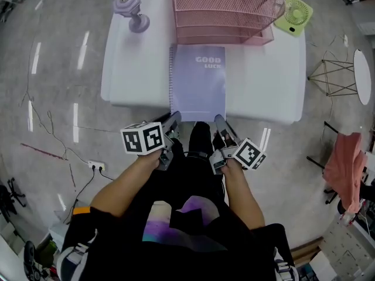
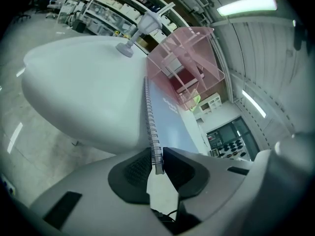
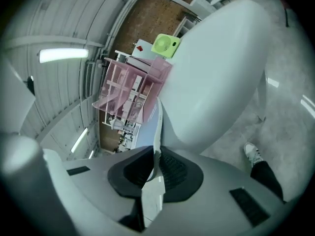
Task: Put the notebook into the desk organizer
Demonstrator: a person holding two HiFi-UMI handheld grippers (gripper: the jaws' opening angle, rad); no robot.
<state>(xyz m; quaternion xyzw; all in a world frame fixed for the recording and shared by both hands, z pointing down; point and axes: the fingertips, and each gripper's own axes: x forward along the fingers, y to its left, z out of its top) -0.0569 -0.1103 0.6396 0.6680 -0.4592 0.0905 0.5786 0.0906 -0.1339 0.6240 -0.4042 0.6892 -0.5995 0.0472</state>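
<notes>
A lilac spiral notebook [image 1: 198,81] lies flat on the white table [image 1: 135,69], with its near edge overhanging the front. The pink wire desk organizer [image 1: 225,10] stands just behind it at the table's far side. My left gripper [image 1: 174,119] is at the notebook's near left corner. In the left gripper view the spiral binding [image 2: 153,136] runs in between the pads, and the left gripper [image 2: 157,161] is shut on it. My right gripper [image 1: 220,122] is at the near right corner. There the notebook's thin edge [image 3: 156,132] is pinched between the pads of the right gripper [image 3: 156,163].
A purple stand [image 1: 132,10] sits at the table's far left and a green fan [image 1: 295,14] at the far right, beside the organizer. On the floor are a wire stool [image 1: 331,78], a pink-draped chair [image 1: 345,168] and a power strip [image 1: 96,166].
</notes>
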